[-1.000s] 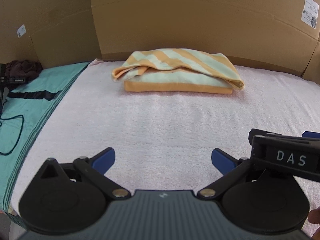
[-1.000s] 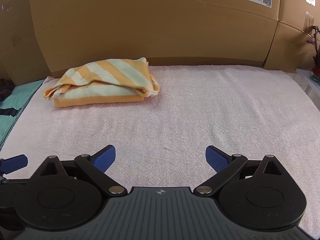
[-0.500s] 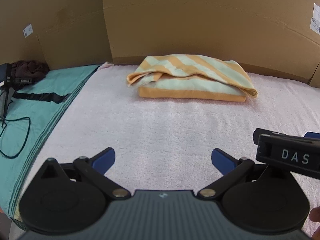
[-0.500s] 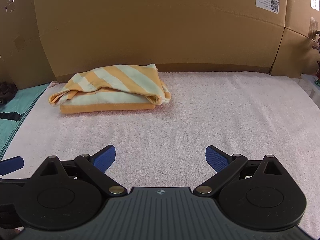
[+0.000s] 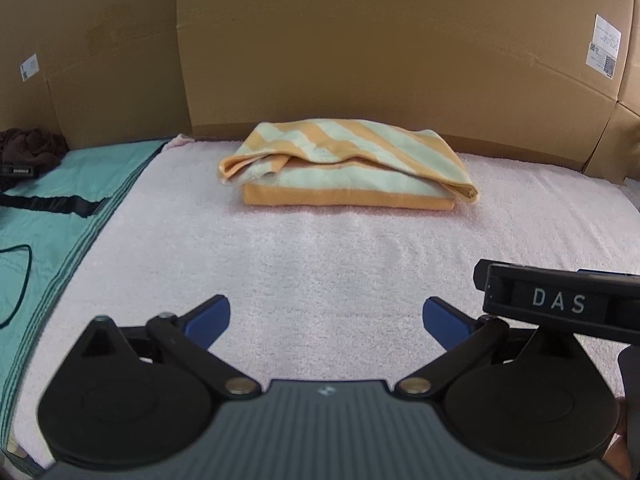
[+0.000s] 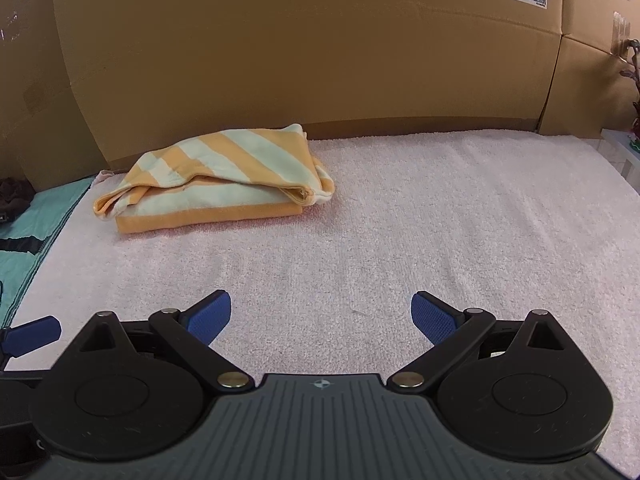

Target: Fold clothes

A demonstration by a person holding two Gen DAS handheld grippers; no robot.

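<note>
Folded towel [image 5: 348,168], soft terry, orange and pale-mint stripes, flat rectangular stack on far side of nubbly pink terry cover [image 5: 320,256], near cardboard wall [image 5: 360,40]. Left gripper [image 5: 326,316] spread wide, empty, well short of towel. Right gripper [image 6: 320,312] likewise; towel far left.

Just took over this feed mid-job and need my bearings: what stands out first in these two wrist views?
The orange-and-pale-green striped cloth stands out first, already folded into a bundle at the far edge of the pink towel, close to the cardboard wall. Both the left gripper and the right gripper are open and empty over bare towel, well short of it. A teal sheet lies to the left.
</note>
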